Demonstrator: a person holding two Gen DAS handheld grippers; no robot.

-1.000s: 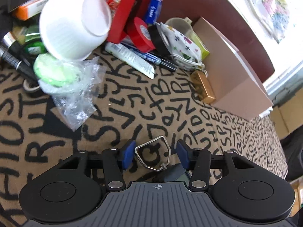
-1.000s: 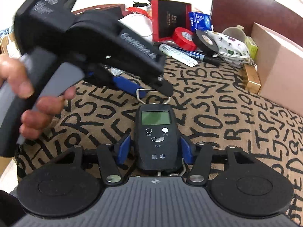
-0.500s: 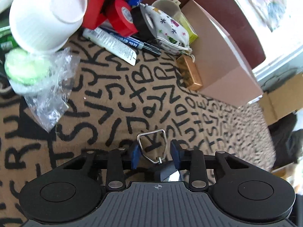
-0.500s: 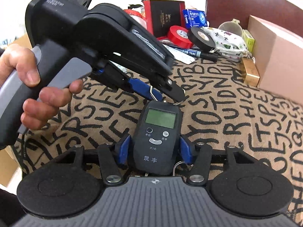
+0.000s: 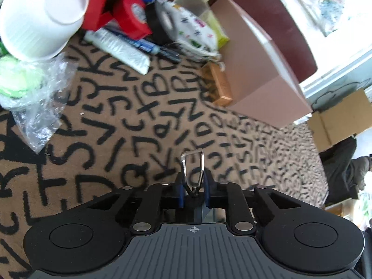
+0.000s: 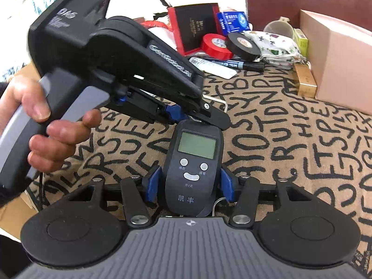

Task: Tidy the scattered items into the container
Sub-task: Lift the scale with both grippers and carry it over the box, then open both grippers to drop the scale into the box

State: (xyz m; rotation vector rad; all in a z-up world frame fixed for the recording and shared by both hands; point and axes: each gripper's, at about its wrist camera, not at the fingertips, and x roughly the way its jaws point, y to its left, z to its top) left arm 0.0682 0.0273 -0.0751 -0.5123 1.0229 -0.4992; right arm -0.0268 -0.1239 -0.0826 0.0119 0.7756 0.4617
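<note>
Scale [image 6: 194,162] first: it is a small black digital hanging scale, a hard plastic body with a screen, three buttons and a thin wire ring [image 5: 193,169] at its top end. It looks light and rigid, with smooth, slightly rounded sides that could slide under a loose grip. The screen is likely the fragile part, so its face is best left alone.

It lies on the letter-patterned cloth of the bench [image 6: 290,144], between both tools. The right hand-held gripper [image 6: 189,183] has its blue pads against the sides of the lower body, grasping the scale across its width; that flat-sided waist seems the surest place to hold. The left hand-held gripper [image 5: 193,191] has just been closing, and its pads are now clenched on the ring, whose loop sticks out ahead of them. The ring is stiff but swivels on its pin, so I judge the body would swing if carried by it alone.

The other clutter lies at the far edge, near the tan box [image 6: 337,58]: red tape [image 6: 215,45], black tape [image 6: 243,46], a marker [image 6: 234,64] and a print pouch [image 6: 275,46]. I take the box for the container, but its opening does not show.
</note>
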